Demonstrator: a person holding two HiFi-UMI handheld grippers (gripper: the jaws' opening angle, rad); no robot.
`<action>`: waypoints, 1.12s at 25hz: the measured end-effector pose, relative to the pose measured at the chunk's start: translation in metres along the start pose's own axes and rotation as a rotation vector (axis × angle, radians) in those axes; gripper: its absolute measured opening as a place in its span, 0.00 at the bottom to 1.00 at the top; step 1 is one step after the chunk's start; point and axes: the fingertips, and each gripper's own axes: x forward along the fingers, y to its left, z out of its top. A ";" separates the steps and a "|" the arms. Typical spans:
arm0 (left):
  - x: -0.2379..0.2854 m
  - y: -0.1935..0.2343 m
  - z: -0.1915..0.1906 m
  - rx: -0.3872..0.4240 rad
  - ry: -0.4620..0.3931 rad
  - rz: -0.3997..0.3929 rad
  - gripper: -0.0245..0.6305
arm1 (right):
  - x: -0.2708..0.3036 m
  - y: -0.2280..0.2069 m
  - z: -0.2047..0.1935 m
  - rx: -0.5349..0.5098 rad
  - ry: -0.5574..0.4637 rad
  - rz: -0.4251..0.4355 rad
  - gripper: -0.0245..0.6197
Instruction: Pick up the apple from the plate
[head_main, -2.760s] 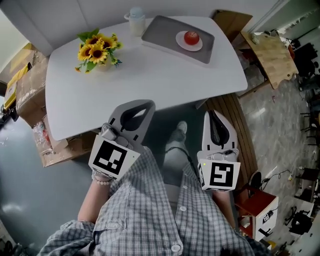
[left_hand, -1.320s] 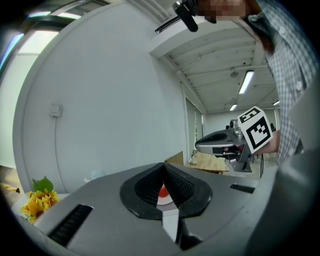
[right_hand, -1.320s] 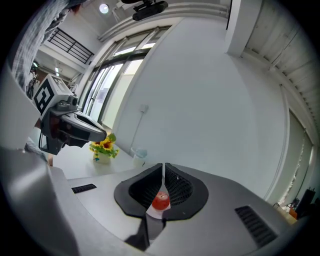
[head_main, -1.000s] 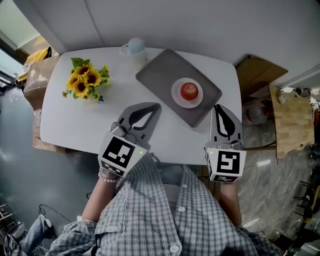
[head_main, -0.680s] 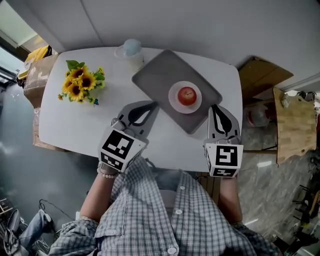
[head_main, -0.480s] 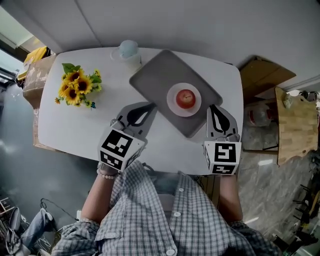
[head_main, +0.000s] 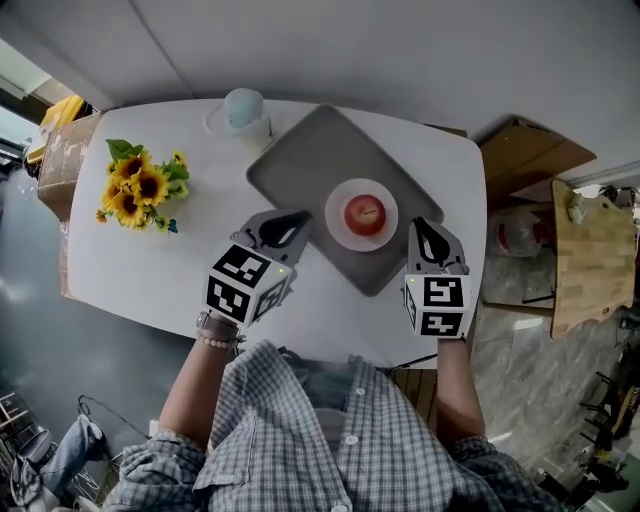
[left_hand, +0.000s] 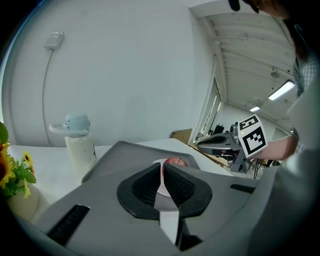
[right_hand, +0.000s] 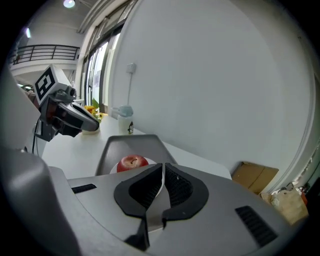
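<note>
1. Looks like an office or lab workroom rather than a home.
2. Holds a white desk set against a plain pale wall, over a bare grey floor.
3. Keeps cardboard boxes just beside that desk, and a second, wooden desk well apart.
4. Shows long ceiling strip lights, tall windows and an upper railing in the gripper views.

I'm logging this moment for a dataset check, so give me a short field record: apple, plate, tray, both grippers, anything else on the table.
apple: red, on the plate, untouched
plate: white, on the tray
tray: grey, on the white table
left gripper: jaws together, empty, short of the apple
right gripper: jaws together, empty, short of the apple
others: sunflowers, white cup with pale blue top
</note>
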 end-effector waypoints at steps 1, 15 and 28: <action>0.005 0.001 -0.003 -0.003 0.018 -0.005 0.05 | 0.005 0.000 -0.004 0.007 0.013 0.008 0.09; 0.059 0.016 -0.047 -0.102 0.206 0.014 0.06 | 0.057 0.012 -0.052 0.014 0.193 0.095 0.09; 0.086 0.016 -0.077 -0.274 0.337 -0.004 0.19 | 0.075 0.014 -0.081 0.274 0.337 0.165 0.18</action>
